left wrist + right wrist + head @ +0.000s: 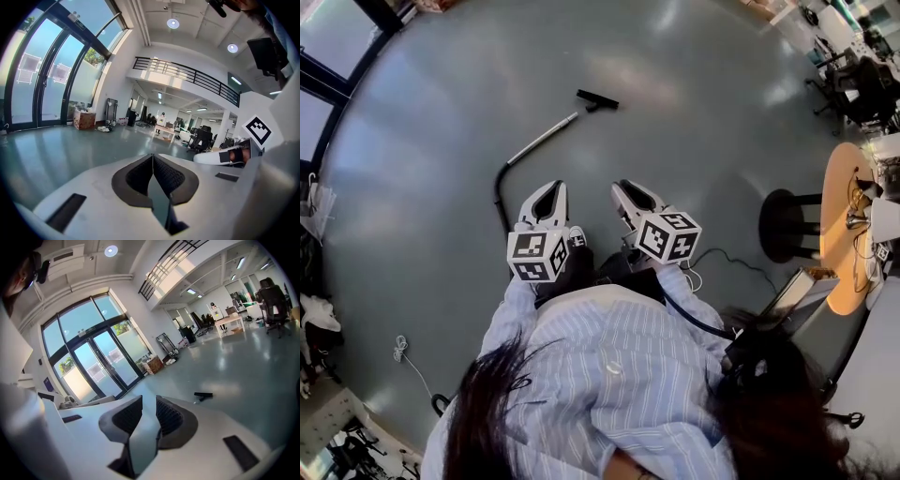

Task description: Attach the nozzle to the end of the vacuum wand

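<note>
Nozzle (597,99) and vacuum wand (542,139), one each, lie on the floor (694,112); left gripper (547,187) clenched empty, right gripper (624,187) parted, empty.

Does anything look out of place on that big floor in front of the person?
A vacuum wand lies flat in the middle of the open floor, with a black nozzle at its far end; whether they are joined is unclear. It stands out only as loose gear on bare floor. Nothing looks spilled or broken.
</note>
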`<state>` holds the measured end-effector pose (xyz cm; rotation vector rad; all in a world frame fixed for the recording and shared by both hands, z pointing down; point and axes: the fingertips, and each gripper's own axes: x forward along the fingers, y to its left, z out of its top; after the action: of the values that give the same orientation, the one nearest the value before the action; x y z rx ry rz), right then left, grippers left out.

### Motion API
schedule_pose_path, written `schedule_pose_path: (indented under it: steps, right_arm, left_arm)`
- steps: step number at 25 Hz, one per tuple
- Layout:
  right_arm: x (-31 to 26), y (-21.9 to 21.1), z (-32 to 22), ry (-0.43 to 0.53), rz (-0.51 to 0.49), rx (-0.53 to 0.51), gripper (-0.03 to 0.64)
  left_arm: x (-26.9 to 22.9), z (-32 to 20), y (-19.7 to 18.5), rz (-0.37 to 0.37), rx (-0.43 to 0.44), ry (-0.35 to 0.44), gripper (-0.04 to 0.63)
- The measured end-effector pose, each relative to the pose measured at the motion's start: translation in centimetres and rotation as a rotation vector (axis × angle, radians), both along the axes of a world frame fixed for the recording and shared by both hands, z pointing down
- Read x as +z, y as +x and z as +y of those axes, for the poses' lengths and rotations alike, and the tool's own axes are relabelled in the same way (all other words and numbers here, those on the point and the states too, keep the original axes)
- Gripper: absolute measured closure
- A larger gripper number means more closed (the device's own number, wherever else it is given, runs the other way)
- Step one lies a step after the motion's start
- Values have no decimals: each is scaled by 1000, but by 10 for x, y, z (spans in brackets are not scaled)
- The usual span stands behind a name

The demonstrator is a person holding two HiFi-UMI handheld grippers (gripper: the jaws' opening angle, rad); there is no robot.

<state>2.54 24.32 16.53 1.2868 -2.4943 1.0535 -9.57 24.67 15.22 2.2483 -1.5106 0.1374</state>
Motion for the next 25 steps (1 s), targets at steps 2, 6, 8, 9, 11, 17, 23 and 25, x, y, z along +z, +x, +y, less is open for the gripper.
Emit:
schedule_pose_path:
  steps: [2,6,8,9,11,17,23,25]
  right_arm:
    - [1,-8,-7,-10,12,-3,523]
    - [9,-9,-23,-33,40,-1,523]
    - [13,-5,-37,-43,41,-2,523]
    - [16,-4,-44,-46,43,-4,523]
    - [22,-2,-59,-54,47,-12,523]
    - [38,12,-122,-76,37,-56,523]
    - [32,-3,-223,-67,33,-135,523]
    - [27,3,-260,-58,37,-168,523]
  left_arm:
    - [4,-9,-6,16,8,-14,589]
    - [11,-25,-5,35,21,-42,589]
    - [15,-37,-3,43,18,-53,589]
    - [16,-44,-3,45,15,-57,589]
    - [20,-57,-5,46,1,-65,589]
    - [29,-109,-1,40,-72,-79,589]
    - [28,-190,-14,31,-127,-90,588]
    - [27,-225,-6,33,-144,-98,588]
